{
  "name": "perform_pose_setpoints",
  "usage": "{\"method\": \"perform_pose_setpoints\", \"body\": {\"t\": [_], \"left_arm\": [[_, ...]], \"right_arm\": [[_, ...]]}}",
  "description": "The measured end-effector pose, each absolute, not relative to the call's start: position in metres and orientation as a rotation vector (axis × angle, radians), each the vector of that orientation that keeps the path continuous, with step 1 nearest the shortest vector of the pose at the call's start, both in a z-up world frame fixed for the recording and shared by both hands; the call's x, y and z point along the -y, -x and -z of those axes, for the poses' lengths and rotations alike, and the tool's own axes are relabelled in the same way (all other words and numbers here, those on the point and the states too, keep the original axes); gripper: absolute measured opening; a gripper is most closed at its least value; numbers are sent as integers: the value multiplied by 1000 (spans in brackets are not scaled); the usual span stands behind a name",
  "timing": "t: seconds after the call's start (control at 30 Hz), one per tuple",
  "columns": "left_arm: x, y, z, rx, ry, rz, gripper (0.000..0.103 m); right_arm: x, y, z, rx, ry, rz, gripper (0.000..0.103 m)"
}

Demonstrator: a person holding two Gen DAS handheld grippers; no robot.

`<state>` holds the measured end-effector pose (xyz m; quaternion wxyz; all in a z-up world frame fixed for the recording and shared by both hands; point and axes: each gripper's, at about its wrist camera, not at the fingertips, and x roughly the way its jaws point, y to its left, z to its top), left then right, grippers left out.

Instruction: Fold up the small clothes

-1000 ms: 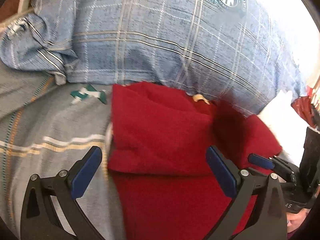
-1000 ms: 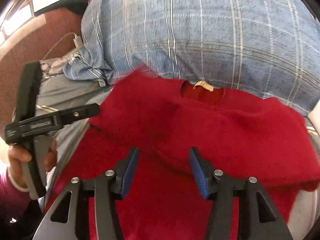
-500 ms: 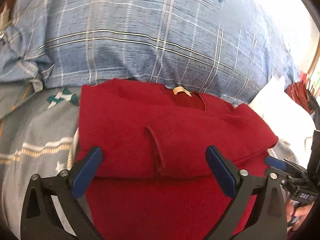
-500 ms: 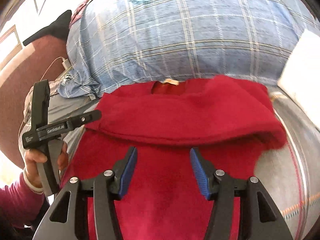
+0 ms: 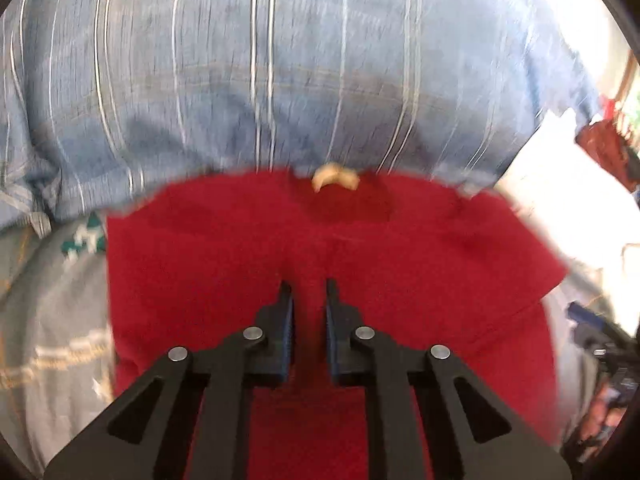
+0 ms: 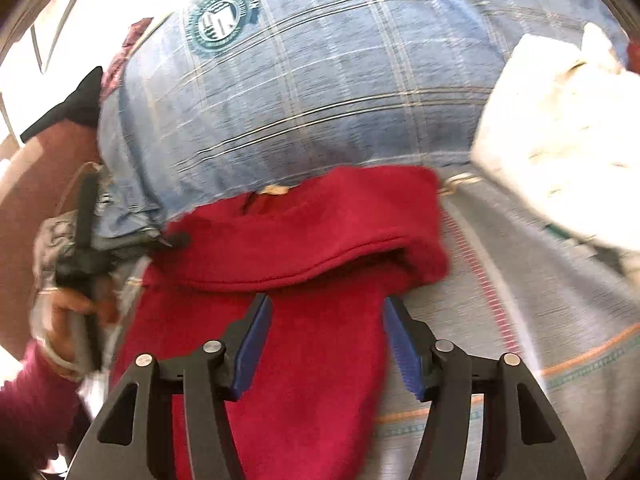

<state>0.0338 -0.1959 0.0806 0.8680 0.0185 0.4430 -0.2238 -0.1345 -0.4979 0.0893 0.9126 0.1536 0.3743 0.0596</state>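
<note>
A small red garment lies on a grey striped bedspread, partly folded, its collar with a tan label at the far side. My left gripper sits over its middle with the jaws nearly closed; whether they pinch the cloth I cannot tell. In the right wrist view the red garment has its upper part folded over the lower. My right gripper is open over its lower right edge, holding nothing. The left gripper shows at the garment's left edge.
A large blue plaid pillow with a round green emblem lies right behind the garment. A white cloth sits at the right on the bedspread. A brown surface is at the far left.
My left gripper's jaws have gone from wide open to nearly closed and moved in toward the garment's middle. My right gripper has swung right, staying open.
</note>
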Motion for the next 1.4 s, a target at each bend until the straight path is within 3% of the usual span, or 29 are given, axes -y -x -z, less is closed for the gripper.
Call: {"method": "perform_pose_setpoints", "body": {"t": [0.17, 0.47, 0.53, 0.57, 0.7, 0.97, 1.03, 1.1, 1.2, 1.3, 1.4], "left_arm": [[170, -51, -115, -867, 9, 443, 9], [159, -59, -79, -949, 26, 387, 9], [161, -58, -79, -944, 22, 393, 9], [162, -57, -80, -942, 24, 398, 9], [164, -54, -85, -940, 32, 435, 10], [173, -51, -40, -1013, -8, 404, 16], [170, -48, -43, -1000, -10, 395, 21], [166, -48, -48, -991, -2, 384, 33], [159, -49, -55, -972, 23, 359, 39], [158, -49, -59, -948, 39, 325, 47], [165, -50, -54, -950, -8, 283, 47]], "right_arm": [[500, 130, -91, -783, -192, -7, 64], [481, 88, -77, -786, 48, 44, 59], [481, 81, -77, -769, 55, 36, 38], [482, 78, -77, -770, 58, 45, 15], [503, 91, -85, -743, -97, 68, 9], [529, 113, -58, -846, -262, 108, 9], [536, 120, -68, -837, -286, 144, 15], [542, 126, -83, -801, -298, 173, 25], [536, 120, -100, -738, -308, 111, 39], [514, 91, -102, -763, -303, 6, 39], [491, 54, -92, -807, -219, -20, 38]]}}
